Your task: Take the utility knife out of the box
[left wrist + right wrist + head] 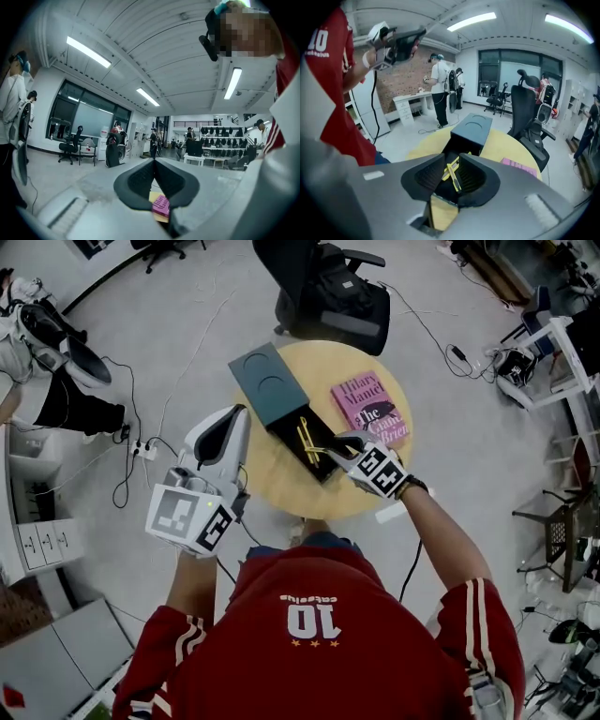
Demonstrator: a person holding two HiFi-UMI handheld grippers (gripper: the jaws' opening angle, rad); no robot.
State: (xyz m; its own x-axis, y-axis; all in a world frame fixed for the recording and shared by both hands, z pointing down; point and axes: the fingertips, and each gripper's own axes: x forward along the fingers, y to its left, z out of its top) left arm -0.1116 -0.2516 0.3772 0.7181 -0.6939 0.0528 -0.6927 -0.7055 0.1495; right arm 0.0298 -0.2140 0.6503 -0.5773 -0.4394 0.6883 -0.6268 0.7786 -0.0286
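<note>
Yellow utility knife (307, 442): lies inside the open dark box (284, 425); in the right gripper view I see it framed between the jaws, with neither pad pressing it.
Right gripper (452, 159): tilted down over the box, fingers fairly wide, gripping nothing.
Left gripper (154, 161): held level off the table's near-left edge, fingers pressed together, empty.
Wooden round table (281, 488): carries the box, with a pink book (368, 409) beside it.
</note>
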